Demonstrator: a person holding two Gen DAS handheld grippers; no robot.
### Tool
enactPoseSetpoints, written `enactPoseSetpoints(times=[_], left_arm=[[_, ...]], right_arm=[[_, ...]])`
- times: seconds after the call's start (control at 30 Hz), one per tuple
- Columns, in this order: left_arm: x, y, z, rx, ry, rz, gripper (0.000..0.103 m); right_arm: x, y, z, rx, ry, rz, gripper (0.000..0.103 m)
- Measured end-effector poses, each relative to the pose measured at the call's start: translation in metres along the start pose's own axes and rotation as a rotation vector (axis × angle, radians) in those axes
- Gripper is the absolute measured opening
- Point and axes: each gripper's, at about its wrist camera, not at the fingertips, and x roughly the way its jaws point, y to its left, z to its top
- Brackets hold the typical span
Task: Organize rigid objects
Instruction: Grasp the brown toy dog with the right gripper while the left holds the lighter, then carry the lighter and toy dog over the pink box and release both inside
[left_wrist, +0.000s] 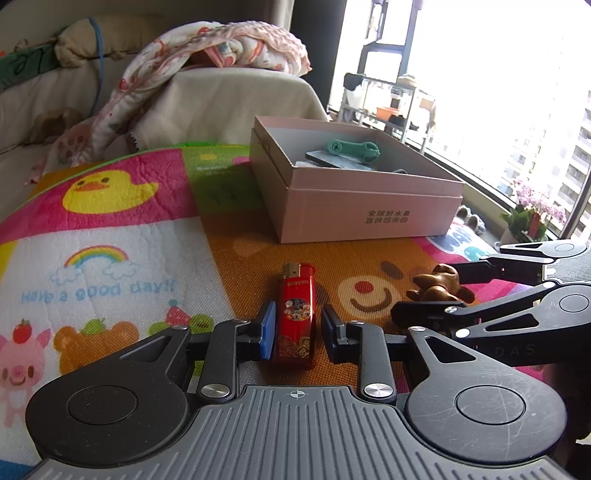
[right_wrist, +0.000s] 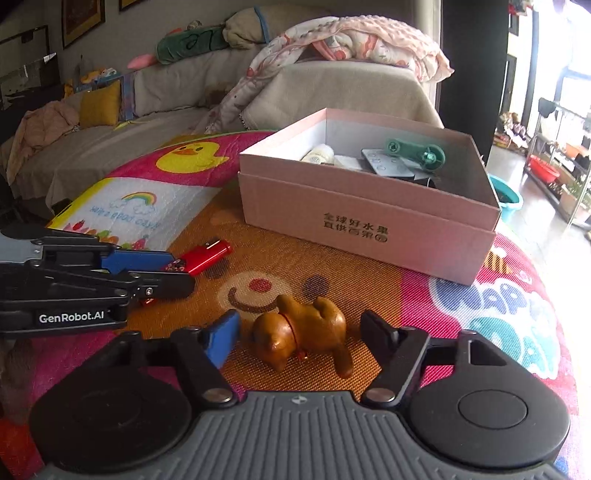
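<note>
While two small things are still lying on the colourful play mat (left_wrist: 110, 258), the tidy-up is looking only partly done. On the left, the left gripper (left_wrist: 297, 321) is sitting low over the red lighter (left_wrist: 295, 306), and its two pads seem to be pinching the lighter's sides, the blue one touching for sure. The lighter is still lying flat on the mat, near the person and well apart from the box. In the middle, just beside it, the right gripper (right_wrist: 300, 326) is reaching around the little brown wooden dog (right_wrist: 306, 328). Its jaws are standing apart, with a bit of mat showing on each side of the dog, so it is not squeezing yet. The dog is lying on its side on the bear's smiling face. Far off to the right, the pink box (right_wrist: 369, 218) is waiting with its top open. Some things are already resting inside it: a white round thing (right_wrist: 321, 153), a grey card (right_wrist: 384, 164) and a green plastic tool (right_wrist: 415, 151). So I am guessing the lighter and the dog are the last two left to go in.
</note>
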Motion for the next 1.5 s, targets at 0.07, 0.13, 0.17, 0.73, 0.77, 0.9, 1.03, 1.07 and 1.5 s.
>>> enactPoseSetpoints(times=[0.07,0.13,0.17,0.73,0.77,0.9,1.03,1.07,1.5], left_arm=[[0.0,-0.001,0.0,0.015,0.0,0.009,0.03],[-0.002,-0.008,-0.003,0.063,0.0,0.032,0.031],[-0.003,-0.012,-0.004,0.089,-0.003,0.042,0.031],[0.005,-0.016,0.008,0.065,0.039,0.048,0.027],[0.002,-0.016,0.005,0.063,0.029,0.051,0.027],[-0.015,-0.024,-0.009,0.096,0.017,0.041,0.026],[-0.033,-0.033,-0.016,0.144,0.013,-0.002,0.026],[-0.037,-0.033,-0.014,0.134,0.01,-0.031,0.026],[-0.044,-0.041,0.197,0.226,-0.342,-0.08,0.026]], right_arm=[[-0.001,0.001,-0.001,-0.005,-0.009,-0.003,0.056],[-0.001,0.002,-0.003,-0.011,-0.016,-0.012,0.055],[-0.001,0.003,-0.003,-0.013,-0.019,-0.018,0.054],[-0.003,0.003,-0.004,-0.002,-0.02,-0.04,0.053],[-0.005,0.003,-0.004,-0.003,-0.017,-0.043,0.052],[-0.018,0.002,-0.009,0.003,0.007,-0.03,0.052],[-0.041,-0.003,-0.016,-0.003,-0.003,-0.028,0.052],[-0.047,-0.007,-0.016,0.007,-0.008,-0.029,0.052],[-0.101,-0.058,0.119,0.034,-0.323,-0.126,0.052]])
